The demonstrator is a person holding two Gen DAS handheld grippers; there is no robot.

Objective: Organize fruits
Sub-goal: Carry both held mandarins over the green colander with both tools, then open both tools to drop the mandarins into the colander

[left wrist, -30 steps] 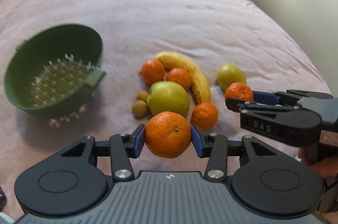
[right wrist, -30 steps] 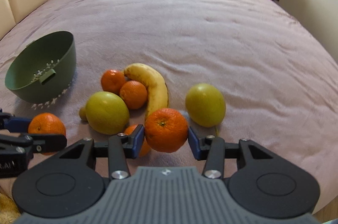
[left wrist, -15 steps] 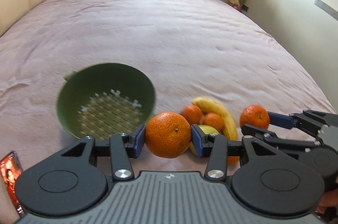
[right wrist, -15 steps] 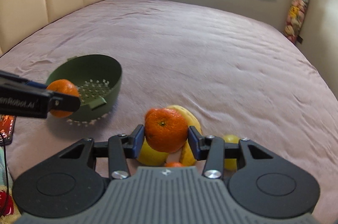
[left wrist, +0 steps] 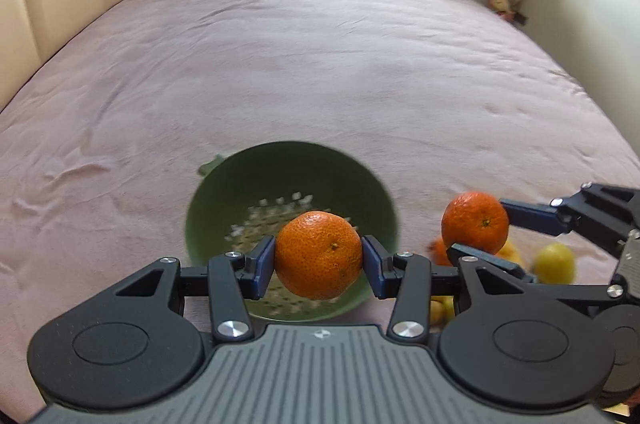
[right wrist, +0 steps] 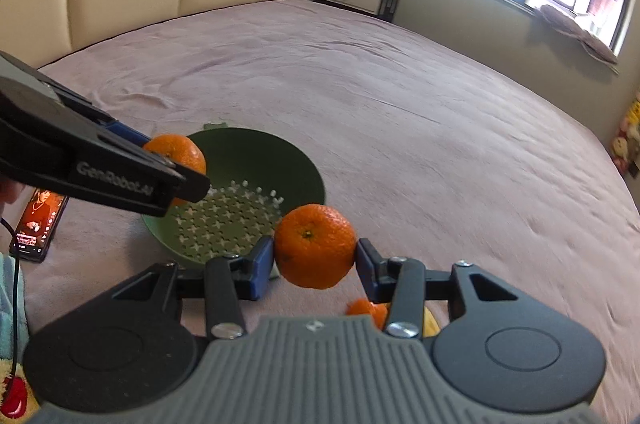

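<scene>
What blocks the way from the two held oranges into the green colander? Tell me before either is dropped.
Nothing visible does. The green colander lies open and holds no fruit. The left tongs grip one orange in front of its bowl; the right tongs grip the other orange near its rim.

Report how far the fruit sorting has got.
Done: nothing yet; the green colander holds no fruit. In hand: the left gripper grips one orange in front of the colander, and the right gripper grips a second orange near its rim. Left: both oranges to drop in, plus the fruit still on the bed, including a yellow-green fruit.
</scene>
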